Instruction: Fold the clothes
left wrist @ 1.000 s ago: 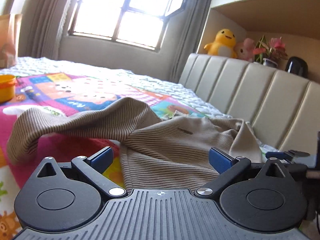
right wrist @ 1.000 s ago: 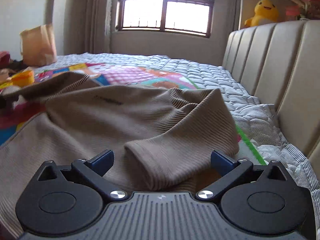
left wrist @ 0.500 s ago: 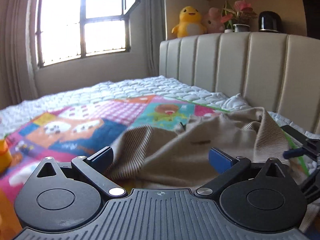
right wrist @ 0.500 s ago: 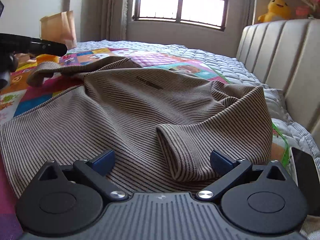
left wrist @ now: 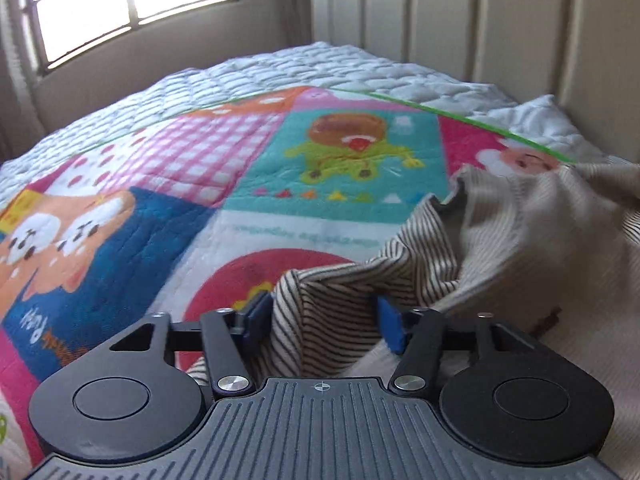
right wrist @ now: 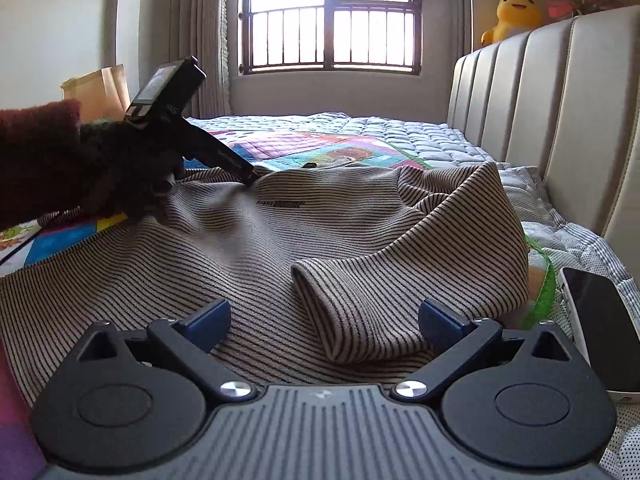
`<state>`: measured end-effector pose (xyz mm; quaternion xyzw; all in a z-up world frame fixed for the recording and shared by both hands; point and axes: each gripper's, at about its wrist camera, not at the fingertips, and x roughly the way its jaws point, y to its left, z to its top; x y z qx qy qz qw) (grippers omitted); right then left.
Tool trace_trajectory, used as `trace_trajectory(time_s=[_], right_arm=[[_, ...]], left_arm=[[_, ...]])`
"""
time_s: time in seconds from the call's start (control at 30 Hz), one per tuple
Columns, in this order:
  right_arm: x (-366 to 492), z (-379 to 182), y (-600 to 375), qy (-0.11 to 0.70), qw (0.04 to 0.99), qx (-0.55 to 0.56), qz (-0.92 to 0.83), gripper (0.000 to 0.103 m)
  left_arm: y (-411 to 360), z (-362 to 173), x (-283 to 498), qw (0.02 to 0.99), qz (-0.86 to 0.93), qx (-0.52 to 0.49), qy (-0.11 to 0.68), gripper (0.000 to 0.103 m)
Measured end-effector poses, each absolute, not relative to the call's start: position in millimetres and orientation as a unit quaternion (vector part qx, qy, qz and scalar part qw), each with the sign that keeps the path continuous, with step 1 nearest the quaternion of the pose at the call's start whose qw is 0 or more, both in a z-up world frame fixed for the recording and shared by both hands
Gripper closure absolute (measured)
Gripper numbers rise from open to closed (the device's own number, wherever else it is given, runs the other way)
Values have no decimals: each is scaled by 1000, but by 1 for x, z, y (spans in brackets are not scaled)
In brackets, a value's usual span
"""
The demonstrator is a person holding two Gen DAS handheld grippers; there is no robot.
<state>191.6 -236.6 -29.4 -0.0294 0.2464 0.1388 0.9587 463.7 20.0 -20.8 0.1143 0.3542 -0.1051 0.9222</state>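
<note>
A beige long-sleeved shirt with thin dark stripes (right wrist: 280,232) lies crumpled on the bed. In the left wrist view a bunched fold of this shirt (left wrist: 332,312) fills the gap between the blue pads of my left gripper (left wrist: 322,316), whose fingers have narrowed onto it. The right wrist view shows the left gripper (right wrist: 248,174) with its tip on the shirt's far edge near the neckline, held by a hand in a dark red sleeve (right wrist: 36,160). My right gripper (right wrist: 326,318) is open just above the shirt, and a folded-over sleeve cuff (right wrist: 332,304) lies between its fingers.
A colourful cartoon quilt (left wrist: 200,200) covers the bed. A padded beige headboard (right wrist: 560,100) runs along the right. A phone (right wrist: 600,320) lies on the bedding at the right of my right gripper. A yellow plush duck (right wrist: 516,12) sits on the shelf above, a paper bag (right wrist: 100,88) at the back left.
My left gripper swung down toward the shirt's far edge and its fingers narrowed around a fold of fabric. The right gripper stayed open and shifted slightly over the sleeve.
</note>
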Motion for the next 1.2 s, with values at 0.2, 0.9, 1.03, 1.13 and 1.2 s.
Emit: trace_trajectory(time_s=[0.2, 0.9, 1.03, 1.13, 1.2], right_arm=[[192, -30, -245, 240, 960, -7, 146, 1], [218, -34, -245, 298, 942, -29, 149, 0], [215, -34, -241, 292, 945, -41, 140, 0], [214, -34, -243, 288, 947, -34, 136, 0], [214, -34, -245, 285, 949, -29, 133, 0]], left_arm=[[78, -25, 486, 932, 66, 128, 332, 79], [180, -1, 242, 937, -52, 175, 299, 4], [163, -26, 242, 906, -10, 319, 279, 34], [178, -29, 258, 897, 20, 322, 302, 79], [204, -7, 265, 921, 44, 238, 306, 85]])
